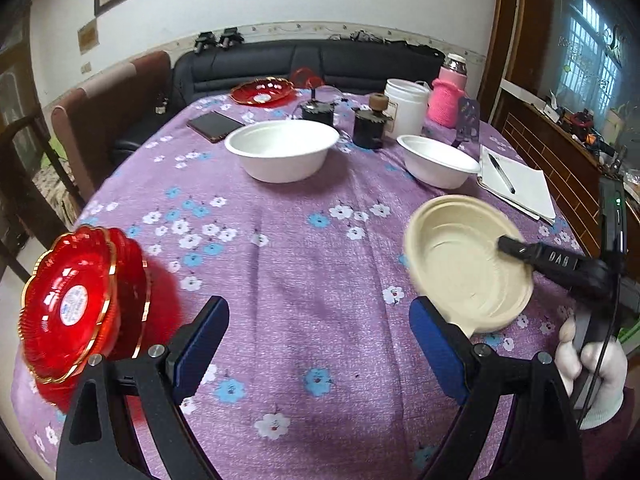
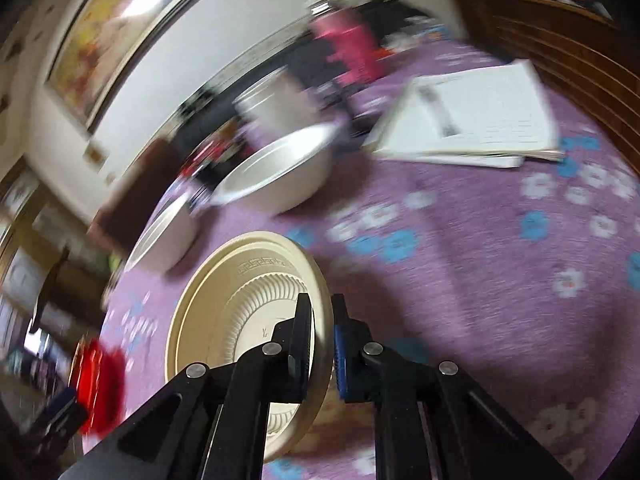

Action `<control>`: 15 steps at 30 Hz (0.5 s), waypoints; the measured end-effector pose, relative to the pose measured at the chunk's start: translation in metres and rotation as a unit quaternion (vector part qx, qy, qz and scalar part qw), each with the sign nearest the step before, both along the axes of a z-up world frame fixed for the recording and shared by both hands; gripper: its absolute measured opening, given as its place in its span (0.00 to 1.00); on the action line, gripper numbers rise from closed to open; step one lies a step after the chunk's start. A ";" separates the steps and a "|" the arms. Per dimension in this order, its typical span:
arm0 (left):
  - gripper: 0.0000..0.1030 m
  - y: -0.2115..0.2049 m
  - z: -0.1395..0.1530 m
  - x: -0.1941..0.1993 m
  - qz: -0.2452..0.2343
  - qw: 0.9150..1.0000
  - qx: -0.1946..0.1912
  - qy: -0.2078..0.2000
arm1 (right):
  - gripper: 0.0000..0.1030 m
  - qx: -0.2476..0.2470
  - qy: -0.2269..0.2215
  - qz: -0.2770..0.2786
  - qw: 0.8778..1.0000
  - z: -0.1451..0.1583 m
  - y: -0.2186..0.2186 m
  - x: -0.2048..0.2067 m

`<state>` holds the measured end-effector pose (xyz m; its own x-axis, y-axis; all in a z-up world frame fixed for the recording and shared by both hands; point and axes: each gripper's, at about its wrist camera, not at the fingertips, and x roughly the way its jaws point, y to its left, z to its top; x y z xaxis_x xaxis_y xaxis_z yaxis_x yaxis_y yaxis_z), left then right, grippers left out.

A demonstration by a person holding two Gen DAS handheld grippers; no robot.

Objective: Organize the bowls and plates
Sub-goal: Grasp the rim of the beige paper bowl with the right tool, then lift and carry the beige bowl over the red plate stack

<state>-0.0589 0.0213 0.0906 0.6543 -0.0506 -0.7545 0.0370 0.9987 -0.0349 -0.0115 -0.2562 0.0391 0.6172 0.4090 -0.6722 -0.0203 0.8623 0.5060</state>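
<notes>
From where I'm driving, the biggest thing is the table (image 1: 304, 264) with its purple flowered cloth, and only my left wrist cam gives a sharp look at it. It shows the large white bowl (image 1: 282, 149) near the middle and the smaller white bowl (image 1: 439, 160) to its right, with a notepad (image 1: 520, 184) just beside that one. Near the left edge sits a stack of red plates (image 1: 80, 304), and another red plate (image 1: 262, 91) lies at the far end.

The right cam is badly smeared, but it alone shows the ribbed underside of the beige plate (image 2: 248, 320).

My right gripper (image 2: 322, 344) is clamped on that plate's rim, holding it tilted on edge above the cloth. My left gripper (image 1: 320, 348) hangs wide open over bare cloth, gripping nothing. A white-gloved hand (image 1: 592, 372) holds the right tool.
</notes>
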 end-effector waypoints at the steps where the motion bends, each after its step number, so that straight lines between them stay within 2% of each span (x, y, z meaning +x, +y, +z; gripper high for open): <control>1: 0.88 -0.001 -0.001 0.004 -0.003 1.000 -0.003 0.006 | 0.11 -0.005 0.006 0.011 1.000 -0.002 0.008 0.000; 7: 0.88 -0.002 -0.016 0.041 -0.011 0.996 -0.067 0.056 | 0.14 -0.039 0.000 0.016 0.999 0.002 0.024 -0.004; 12: 0.88 -0.016 -0.033 0.068 -0.013 0.992 -0.094 0.083 | 0.21 -0.032 -0.002 0.008 0.999 0.003 0.021 -0.003; 15: 0.88 -0.024 -0.033 0.080 -0.019 0.991 -0.099 0.091 | 0.31 -0.020 -0.007 -0.010 1.000 0.004 0.013 -0.004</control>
